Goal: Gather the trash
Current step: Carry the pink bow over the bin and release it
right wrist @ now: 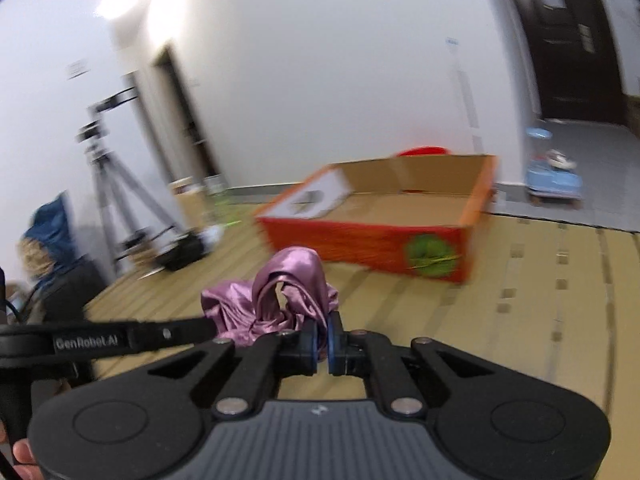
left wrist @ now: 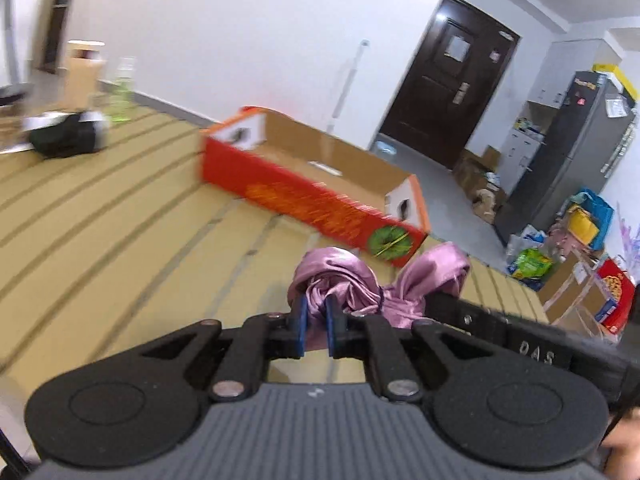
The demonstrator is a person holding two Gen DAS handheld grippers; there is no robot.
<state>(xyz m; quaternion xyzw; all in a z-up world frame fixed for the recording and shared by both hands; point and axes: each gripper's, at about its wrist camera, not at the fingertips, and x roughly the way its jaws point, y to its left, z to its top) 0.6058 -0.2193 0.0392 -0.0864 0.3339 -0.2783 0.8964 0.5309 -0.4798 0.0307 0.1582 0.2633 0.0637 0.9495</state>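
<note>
A crumpled pink satin cloth (left wrist: 344, 280) hangs bunched between both grippers above the cardboard-covered floor. My left gripper (left wrist: 316, 322) is shut on one fold of it, blue pads pinching the fabric. My right gripper (right wrist: 322, 338) is shut on another fold of the same pink satin cloth (right wrist: 280, 300). The right tool's black arm crosses the left wrist view at lower right, and the left tool's arm crosses the right wrist view at lower left. Ahead stands an open red cardboard box (left wrist: 320, 196), also in the right wrist view as the red cardboard box (right wrist: 380, 240), its inside mostly bare.
Flattened cardboard sheets (left wrist: 120, 220) cover the floor. A black bag (left wrist: 68, 136) and bottles lie far left. A dark door (left wrist: 448, 80), a fridge (left wrist: 568, 152) and piled bags and boxes (left wrist: 580, 264) stand right. A tripod (right wrist: 116, 184) stands left in the right wrist view.
</note>
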